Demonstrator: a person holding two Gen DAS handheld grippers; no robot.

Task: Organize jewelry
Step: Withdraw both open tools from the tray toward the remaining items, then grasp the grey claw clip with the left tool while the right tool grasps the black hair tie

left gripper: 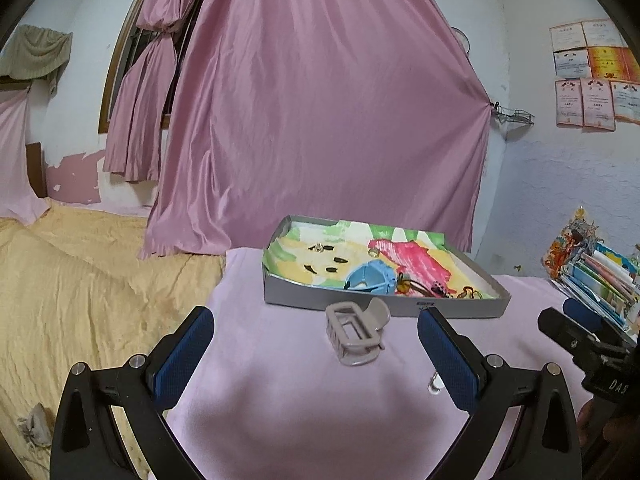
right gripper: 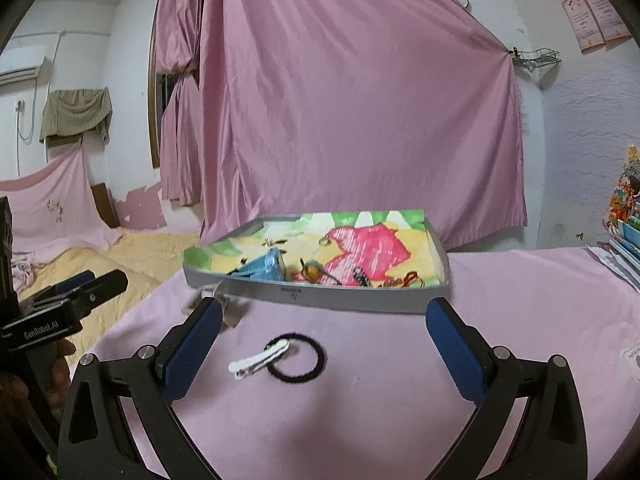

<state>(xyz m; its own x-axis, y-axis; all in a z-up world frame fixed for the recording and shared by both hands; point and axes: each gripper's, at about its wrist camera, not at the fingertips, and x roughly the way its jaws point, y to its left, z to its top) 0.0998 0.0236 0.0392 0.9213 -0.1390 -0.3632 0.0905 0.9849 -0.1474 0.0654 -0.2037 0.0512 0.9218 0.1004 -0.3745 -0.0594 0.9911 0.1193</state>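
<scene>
Now you've got both tools up and ready over the pink-covered table (left gripper: 280,400), and neither has anything in it. Your left hand-held gripper (left gripper: 316,340) is spread wide with the taupe claw clip (left gripper: 356,332) sitting right between its blue pads (left gripper: 182,356), just short of the tray's near wall. Your right hand-held gripper (right gripper: 324,332) is spread just as wide, framing the white hair clip (right gripper: 258,358) and the black hair tie (right gripper: 298,358).

Looks like you're at the pick-up stage: the tray (left gripper: 384,306) at twelve o'clock already holds a blue claw clip (left gripper: 370,276), rings and small dark pieces on its painted lining, while three items wait outside it.

Left side first, I'd say: the claw clip stands on its teeth, its long axis running roughly nine to three, handles up toward one o'clock. You'd need to drop lower and close across its body.

On the right, the white clip lies flat, long axis from eight o'clock to two o'clock, its far end overlapping the tie's ring at the ten o'clock edge. Pinching the clip may drag the tie along, so take it by the free end.
</scene>
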